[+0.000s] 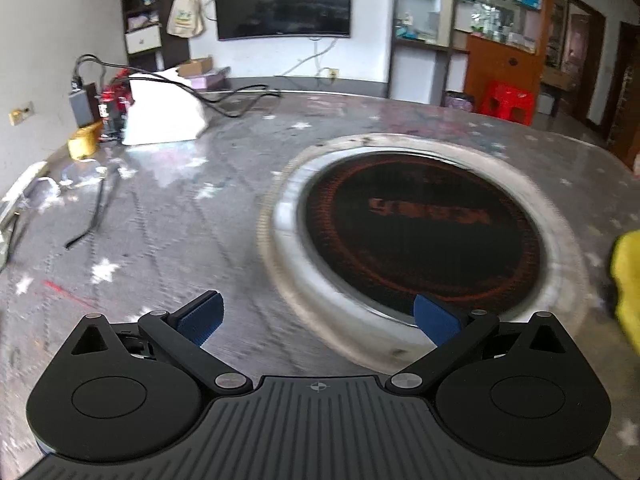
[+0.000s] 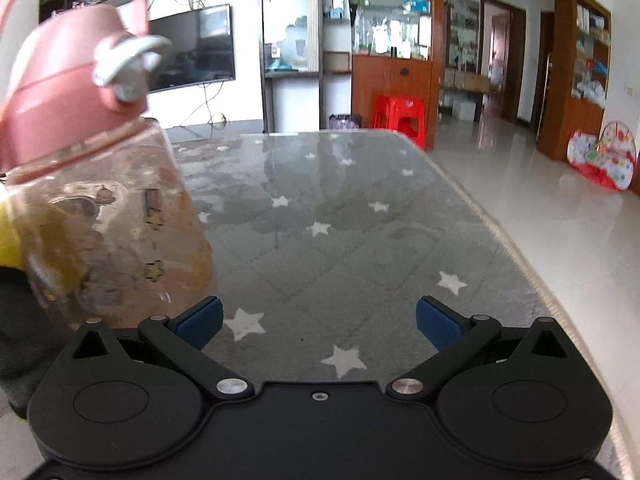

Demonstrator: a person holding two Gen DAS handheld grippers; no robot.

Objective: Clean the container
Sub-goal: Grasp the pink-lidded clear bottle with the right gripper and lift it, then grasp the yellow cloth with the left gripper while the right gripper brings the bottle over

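The left gripper point(image 1: 318, 320) hangs above the table point(image 1: 192, 216) with its jaws wide apart, and nothing is between the two blue pads point(image 1: 202, 320). Under it, a little to the right, a round black cooking plate point(image 1: 420, 232) with red rings sits inside a metal ring that is set into the table top. At the right edge of this view there is a piece of something yellow point(image 1: 628, 280); it is too blurred to say what it is. At the far left side of the table stand a white bag point(image 1: 164, 116), a yellow box point(image 1: 84, 142) and some black cables point(image 1: 224, 100). On the wall behind hangs a dark television point(image 1: 282, 0).

The right gripper point(image 2: 318, 320) also has its jaws wide apart and holds nothing. It hovers over the grey table cover with white stars point(image 2: 340, 220). The bottle point(image 2: 108, 216) is at the left side of this view, just beside the left pad point(image 2: 202, 322) of this gripper but outside the jaws. I cannot tell if it touches the pad. It has a clear body with small stickers and brownish marks, a pink cap point(image 2: 60, 92) with a pink handle, and it looks tilted. Something yellow point(image 2: 12, 236) is at the far left edge, against the bottle. Behind the table a red stool point(image 2: 400, 116) stands on the shiny floor near a wooden cabinet point(image 2: 392, 76).
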